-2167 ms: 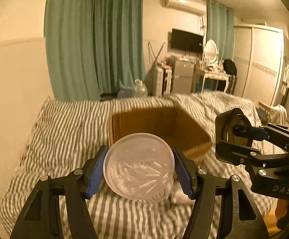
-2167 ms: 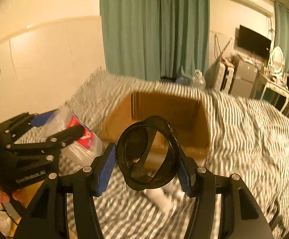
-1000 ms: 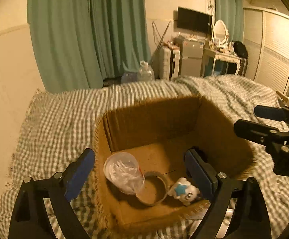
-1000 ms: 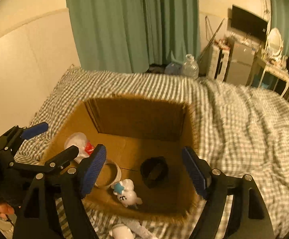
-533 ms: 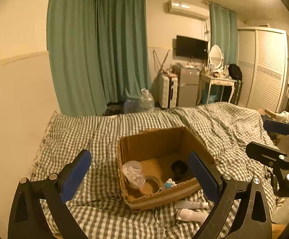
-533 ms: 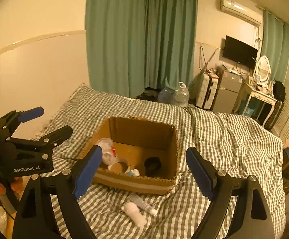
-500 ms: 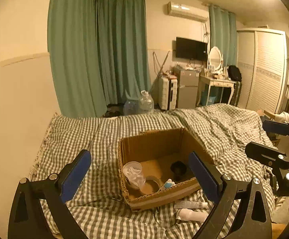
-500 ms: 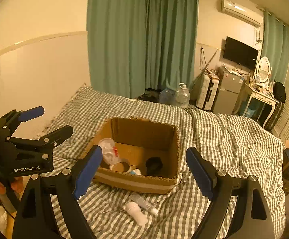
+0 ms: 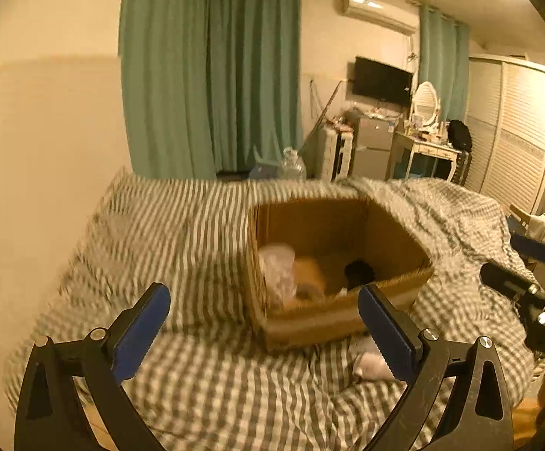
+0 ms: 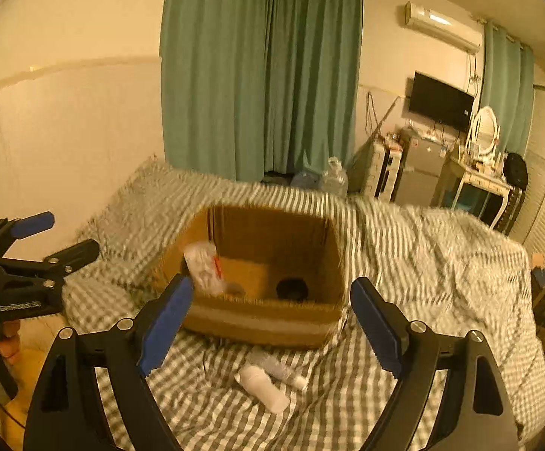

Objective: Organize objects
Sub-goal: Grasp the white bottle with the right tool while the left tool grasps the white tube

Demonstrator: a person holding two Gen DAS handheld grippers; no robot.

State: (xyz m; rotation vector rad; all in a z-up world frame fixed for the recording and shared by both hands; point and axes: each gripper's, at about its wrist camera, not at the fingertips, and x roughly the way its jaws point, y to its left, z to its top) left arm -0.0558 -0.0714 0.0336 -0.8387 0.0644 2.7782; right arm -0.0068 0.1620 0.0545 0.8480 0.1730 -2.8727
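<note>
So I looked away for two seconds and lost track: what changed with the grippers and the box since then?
Both grippers let go. The left gripper dropped the clear plastic jar into the cardboard box, and the right gripper dropped the black ring there. Both then pulled back, open and empty. The white bottle and tube still lie on the checked blanket in front of the box.
</note>
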